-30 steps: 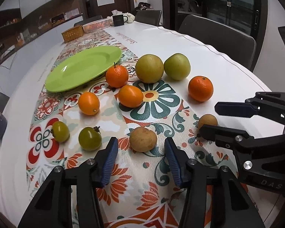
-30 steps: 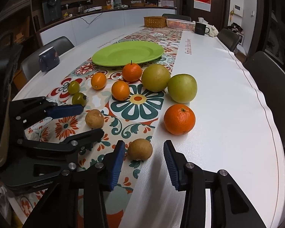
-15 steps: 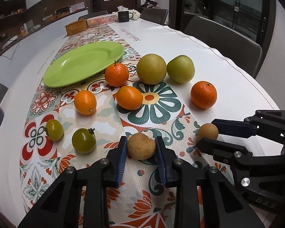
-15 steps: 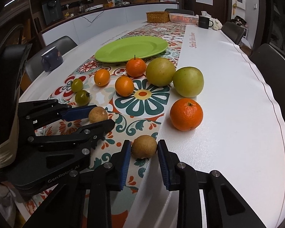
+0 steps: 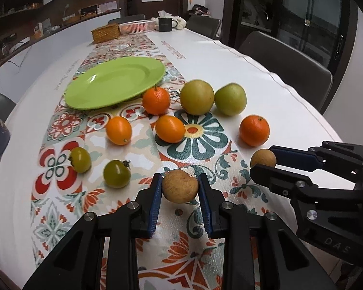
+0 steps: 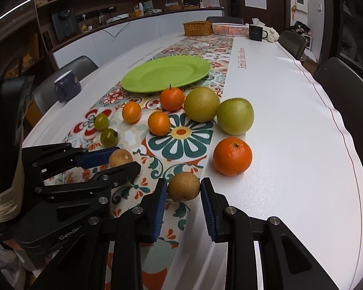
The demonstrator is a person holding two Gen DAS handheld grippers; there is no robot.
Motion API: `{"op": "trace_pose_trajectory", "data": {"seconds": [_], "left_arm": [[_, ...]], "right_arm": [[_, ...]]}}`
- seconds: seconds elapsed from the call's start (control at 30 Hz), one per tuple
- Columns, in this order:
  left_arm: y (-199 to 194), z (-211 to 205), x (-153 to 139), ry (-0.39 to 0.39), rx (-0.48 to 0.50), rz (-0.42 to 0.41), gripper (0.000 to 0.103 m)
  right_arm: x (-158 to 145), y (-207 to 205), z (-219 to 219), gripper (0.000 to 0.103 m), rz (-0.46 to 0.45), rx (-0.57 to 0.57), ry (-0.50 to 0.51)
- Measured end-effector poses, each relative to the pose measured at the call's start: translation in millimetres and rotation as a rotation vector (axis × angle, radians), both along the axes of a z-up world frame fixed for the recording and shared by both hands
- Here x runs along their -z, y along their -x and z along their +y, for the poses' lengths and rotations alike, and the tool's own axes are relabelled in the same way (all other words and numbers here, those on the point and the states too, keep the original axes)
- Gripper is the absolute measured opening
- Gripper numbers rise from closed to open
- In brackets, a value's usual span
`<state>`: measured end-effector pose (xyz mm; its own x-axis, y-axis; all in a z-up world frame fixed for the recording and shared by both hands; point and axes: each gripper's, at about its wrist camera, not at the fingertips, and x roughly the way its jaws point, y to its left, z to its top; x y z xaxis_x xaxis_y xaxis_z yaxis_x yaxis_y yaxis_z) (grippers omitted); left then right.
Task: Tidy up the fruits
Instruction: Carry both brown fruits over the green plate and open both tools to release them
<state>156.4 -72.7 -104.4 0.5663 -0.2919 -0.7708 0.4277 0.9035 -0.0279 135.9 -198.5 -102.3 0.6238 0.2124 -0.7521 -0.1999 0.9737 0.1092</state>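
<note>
My left gripper [image 5: 180,184] is shut on a brown round fruit [image 5: 179,186] and holds it just above the patterned runner. My right gripper [image 6: 184,189] is shut on a second brown fruit [image 6: 184,186], lifted a little at the runner's edge. Each gripper also shows in the other view: the right gripper [image 5: 263,160], the left gripper [image 6: 122,158]. Beyond lie several oranges such as the one at right [image 5: 254,130], two large green-yellow fruits [image 5: 197,97] [image 5: 230,99] and two small green tomatoes [image 5: 117,173] [image 5: 80,159]. A green plate [image 5: 116,82] sits farther back, empty.
A patterned runner [image 5: 60,169] runs down the white table [image 6: 290,120]. A dark mug [image 6: 67,85] stands near the left edge. A wicker box [image 6: 198,28], a white basket [image 6: 231,29] and a black mug [image 6: 256,32] stand at the far end. Chairs line both sides.
Both grippers moved forward around the brown fruits, shut on them and lifted them slightly off the table.
</note>
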Motion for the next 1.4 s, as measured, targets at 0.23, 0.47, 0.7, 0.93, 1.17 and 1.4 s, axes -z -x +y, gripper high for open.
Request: {"op": "trace_pose_trajectory", "data": {"seconds": [0.23, 0.47, 0.7, 0.93, 1.17, 1.4], "left_arm": [[-3, 8, -20, 0.008, -0.037, -0.036, 0.030], [-22, 21, -43, 0.017, -0.076, -0.078, 0.030], [-55, 33, -61, 0.011, -0.116, -0.116, 0.030], [-97, 43, -67, 0.004, -0.140, -0.115, 0.030], [-142, 53, -62, 0.031, -0.166, -0.058, 0.030], [-182, 61, -44, 0.035, -0.173, 0.023, 0.030]], "right_arm": [[-15, -5, 2, 0.030, -0.029, 0.000, -0.023], [-39, -21, 12, 0.030, -0.095, -0.017, -0.022], [-63, -53, 24, 0.030, -0.155, -0.030, -0.012], [-74, -99, 34, 0.030, -0.156, -0.041, -0.013], [-68, -149, 48, 0.030, -0.114, -0.055, 0.008], [-46, -196, 59, 0.030, -0.024, -0.048, -0.006]]}}
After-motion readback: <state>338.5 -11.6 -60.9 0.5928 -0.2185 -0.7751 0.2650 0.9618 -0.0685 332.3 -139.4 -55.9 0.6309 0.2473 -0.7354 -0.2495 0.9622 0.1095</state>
